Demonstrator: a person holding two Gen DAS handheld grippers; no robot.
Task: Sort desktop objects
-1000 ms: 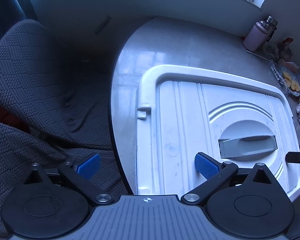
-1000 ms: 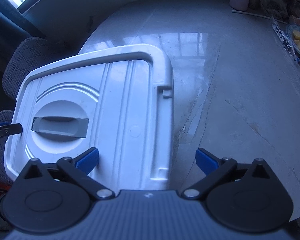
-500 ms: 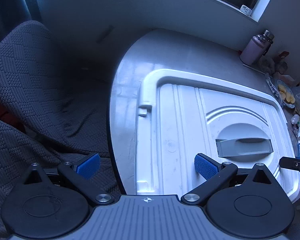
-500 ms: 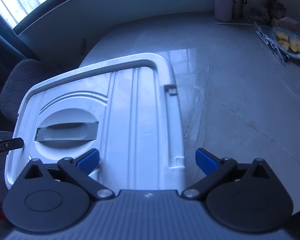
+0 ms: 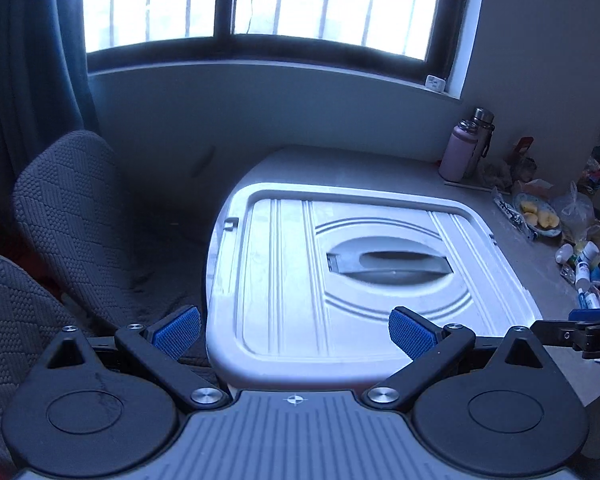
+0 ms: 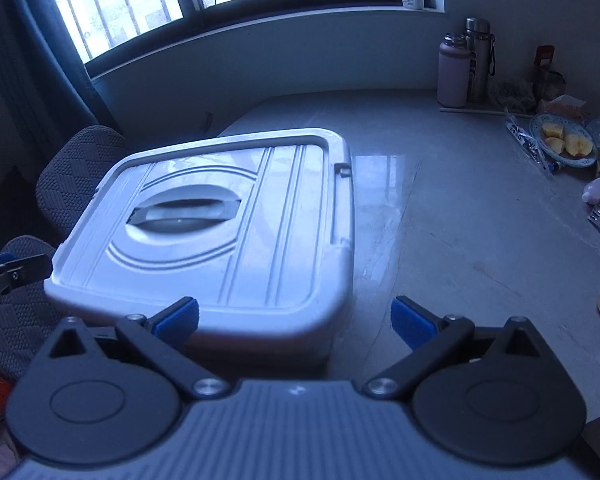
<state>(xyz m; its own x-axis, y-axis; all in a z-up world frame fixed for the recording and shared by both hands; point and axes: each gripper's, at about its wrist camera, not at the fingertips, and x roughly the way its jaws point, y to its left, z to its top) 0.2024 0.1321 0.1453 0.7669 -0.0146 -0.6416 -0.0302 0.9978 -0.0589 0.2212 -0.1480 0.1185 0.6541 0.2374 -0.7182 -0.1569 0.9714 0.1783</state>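
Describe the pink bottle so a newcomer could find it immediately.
Start at the big white storage box on the grey table, then look to the table's far edge under the window. The pink bottle stands upright there, shorter and wider than the steel flask right beside it.

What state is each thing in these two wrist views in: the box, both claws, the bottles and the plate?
White storage box: lid shut, grey handle folded flat.
Left claw: open, holding nothing.
Right claw: open, holding nothing.
Pink bottle: upright, capped.
Steel flask: upright, capped.
Plate: holds cut fruit pieces.
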